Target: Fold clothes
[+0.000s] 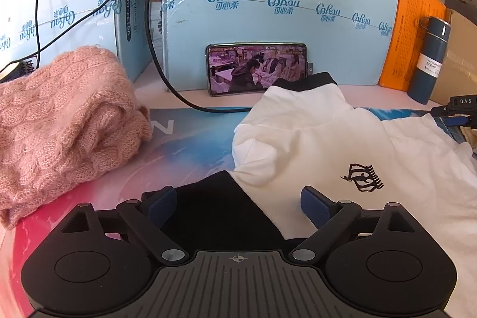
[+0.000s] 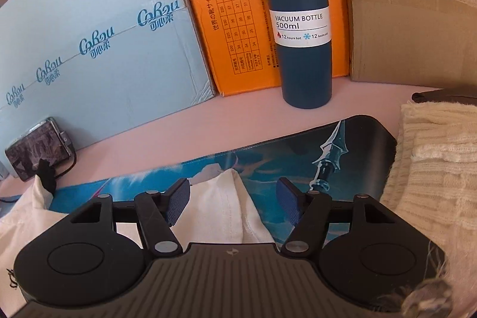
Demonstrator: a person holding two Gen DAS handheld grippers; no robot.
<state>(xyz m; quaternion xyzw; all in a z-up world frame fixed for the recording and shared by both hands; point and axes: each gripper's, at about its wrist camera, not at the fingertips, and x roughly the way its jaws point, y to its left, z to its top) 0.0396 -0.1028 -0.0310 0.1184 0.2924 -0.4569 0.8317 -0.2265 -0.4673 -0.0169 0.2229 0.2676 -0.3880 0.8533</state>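
Hand-held gripper (image 1: 238, 203) on the left is hovering with jaws wide open over the black cuff of the white shirt (image 1: 328, 145) spread on the tabletop (image 2: 238, 112), while the right hand-held gripper (image 2: 234, 200) is straddling a white fold, also open, seemingly readying a grasp for folding.

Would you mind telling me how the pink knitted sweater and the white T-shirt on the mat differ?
The pink sweater is a thick cable knit; the white T-shirt is thin, smooth fabric. The sweater is one plain colour, while the T-shirt has black trim and a small black printed logo. The sweater lies bundled clear of the grippers, whereas the T-shirt lies between the open fingers of the left gripper and the right gripper. Both rest on the printed desk mat.
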